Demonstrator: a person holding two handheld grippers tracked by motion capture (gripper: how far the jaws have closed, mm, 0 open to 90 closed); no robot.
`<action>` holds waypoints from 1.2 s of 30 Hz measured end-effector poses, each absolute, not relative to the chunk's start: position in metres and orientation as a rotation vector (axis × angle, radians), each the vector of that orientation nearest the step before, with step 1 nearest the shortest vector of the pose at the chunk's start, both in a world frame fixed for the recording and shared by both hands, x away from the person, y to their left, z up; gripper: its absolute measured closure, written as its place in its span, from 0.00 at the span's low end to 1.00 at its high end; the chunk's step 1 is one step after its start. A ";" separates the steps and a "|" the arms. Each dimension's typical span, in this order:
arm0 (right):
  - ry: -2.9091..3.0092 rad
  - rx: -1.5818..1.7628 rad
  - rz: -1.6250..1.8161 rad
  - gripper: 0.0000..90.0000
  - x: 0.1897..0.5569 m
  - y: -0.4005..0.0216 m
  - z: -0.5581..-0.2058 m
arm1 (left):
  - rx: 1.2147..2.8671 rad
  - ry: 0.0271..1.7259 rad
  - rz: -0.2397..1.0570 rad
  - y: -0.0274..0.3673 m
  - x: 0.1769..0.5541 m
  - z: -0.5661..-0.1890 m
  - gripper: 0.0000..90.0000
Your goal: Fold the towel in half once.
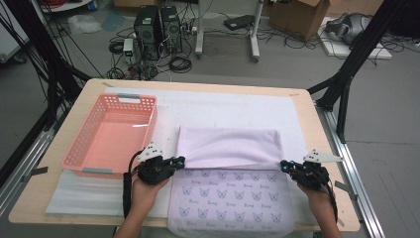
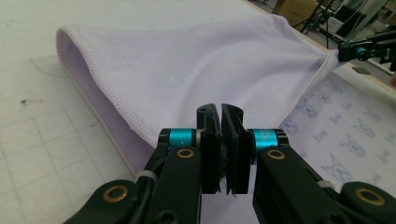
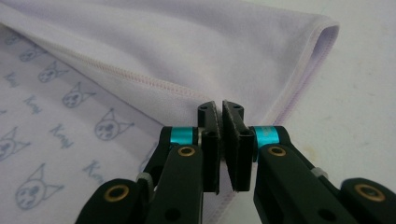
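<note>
Near six o'clock on the worktop [image 1: 317, 129], you had the cloth [image 1: 230, 146] half folded: left tool [image 1: 181, 161] and right tool [image 1: 284, 165] each clenched a corner. Basket [image 1: 84, 148] at nine o'clock sat empty; folding remained.

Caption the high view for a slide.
Two hand-held tongs, left and right, pinch the corners of a lilac cat-print cloth folded back over itself, beside a pink plastic basket.
</note>
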State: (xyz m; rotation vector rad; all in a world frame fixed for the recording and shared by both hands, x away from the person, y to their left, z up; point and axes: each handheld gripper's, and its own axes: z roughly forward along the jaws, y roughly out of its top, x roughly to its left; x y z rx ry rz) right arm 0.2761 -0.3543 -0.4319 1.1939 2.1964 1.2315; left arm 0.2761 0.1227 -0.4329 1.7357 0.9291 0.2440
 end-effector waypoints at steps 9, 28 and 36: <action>2.171 1.187 1.252 0.95 0.253 -0.353 -0.431 | 1.716 0.882 0.246 0.130 0.249 -0.432 0.95; 2.196 1.193 1.256 0.96 0.219 -0.363 -0.432 | 1.727 0.911 0.208 0.127 0.228 -0.440 0.95; 2.215 1.188 1.250 0.96 0.212 -0.362 -0.433 | 1.735 0.914 0.212 0.127 0.220 -0.439 0.95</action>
